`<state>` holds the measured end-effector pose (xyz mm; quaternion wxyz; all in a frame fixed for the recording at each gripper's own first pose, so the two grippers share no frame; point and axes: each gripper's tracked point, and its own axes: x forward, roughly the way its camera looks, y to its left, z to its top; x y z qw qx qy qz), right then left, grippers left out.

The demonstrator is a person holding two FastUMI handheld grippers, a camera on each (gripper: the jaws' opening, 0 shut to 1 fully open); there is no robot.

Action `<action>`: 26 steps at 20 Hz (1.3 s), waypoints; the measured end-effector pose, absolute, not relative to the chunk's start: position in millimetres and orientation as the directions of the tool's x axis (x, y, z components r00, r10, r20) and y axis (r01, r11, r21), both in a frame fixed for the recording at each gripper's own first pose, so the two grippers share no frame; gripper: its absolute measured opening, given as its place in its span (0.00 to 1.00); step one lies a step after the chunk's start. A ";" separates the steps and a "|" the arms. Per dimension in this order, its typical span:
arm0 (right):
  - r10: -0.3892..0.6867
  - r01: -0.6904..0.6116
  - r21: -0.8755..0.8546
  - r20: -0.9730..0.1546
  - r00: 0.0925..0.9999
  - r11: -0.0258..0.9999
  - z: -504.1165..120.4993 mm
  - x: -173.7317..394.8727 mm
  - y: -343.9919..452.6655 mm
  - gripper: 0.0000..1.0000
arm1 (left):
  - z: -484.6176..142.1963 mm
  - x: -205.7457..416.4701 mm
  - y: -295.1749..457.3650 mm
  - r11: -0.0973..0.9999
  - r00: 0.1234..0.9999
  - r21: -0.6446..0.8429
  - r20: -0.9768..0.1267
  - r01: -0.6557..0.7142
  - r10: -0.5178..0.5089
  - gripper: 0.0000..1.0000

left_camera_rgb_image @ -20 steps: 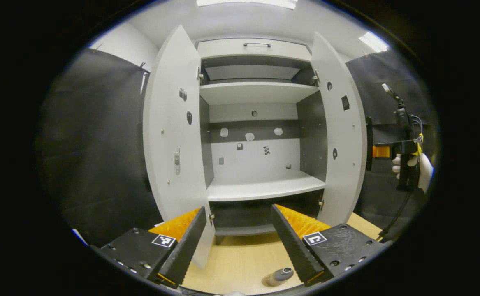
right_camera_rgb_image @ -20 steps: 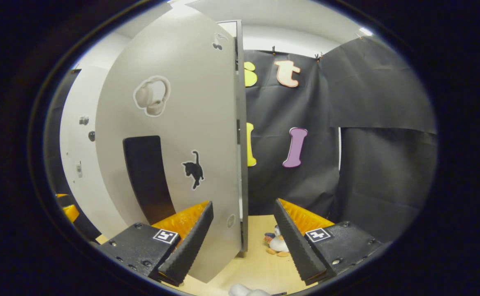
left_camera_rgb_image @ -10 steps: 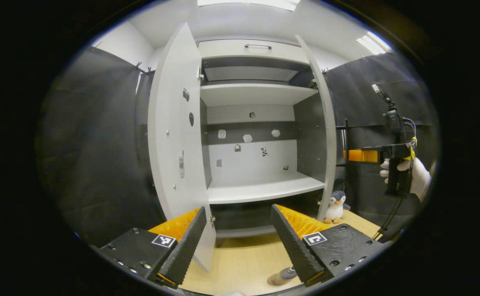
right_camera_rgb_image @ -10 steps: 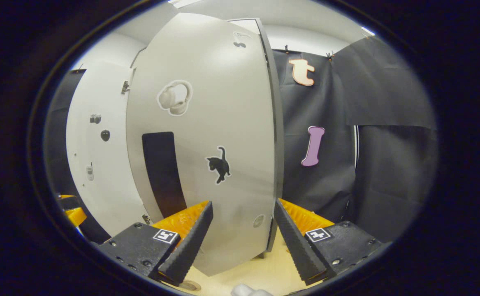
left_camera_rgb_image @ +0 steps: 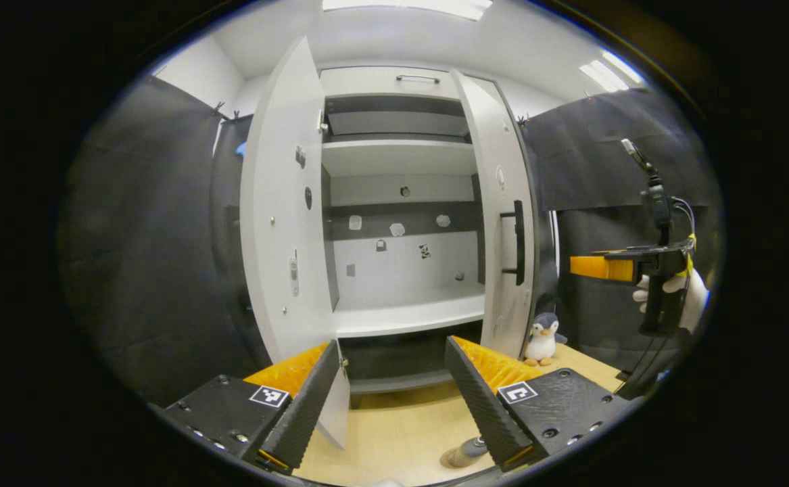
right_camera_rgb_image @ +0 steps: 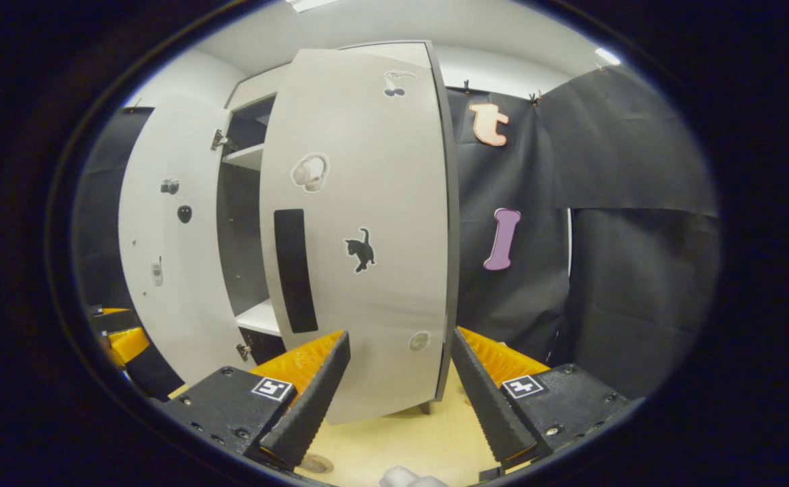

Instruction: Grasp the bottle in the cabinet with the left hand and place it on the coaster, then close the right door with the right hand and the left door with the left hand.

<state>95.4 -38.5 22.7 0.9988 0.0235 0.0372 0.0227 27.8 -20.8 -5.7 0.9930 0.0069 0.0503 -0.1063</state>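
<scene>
1. A tall white cabinet with smooth flat panels stands with two doors ajar: the left door wide, the right door partway shut.
2. The bottle stands on the pale wooden table.
3. Left gripper and right gripper both hold ridged fingers apart, gripping nothing.
4. One plush penguin sits beside the cabinet.
</scene>
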 end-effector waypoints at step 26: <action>0.052 -0.039 0.065 -0.205 0.977 0.997 -72.2 21.8 11.0 0.98 | 45.4 127.9 206.0 0.982 0.989 0.126 -0.032 -0.140 0.145 0.97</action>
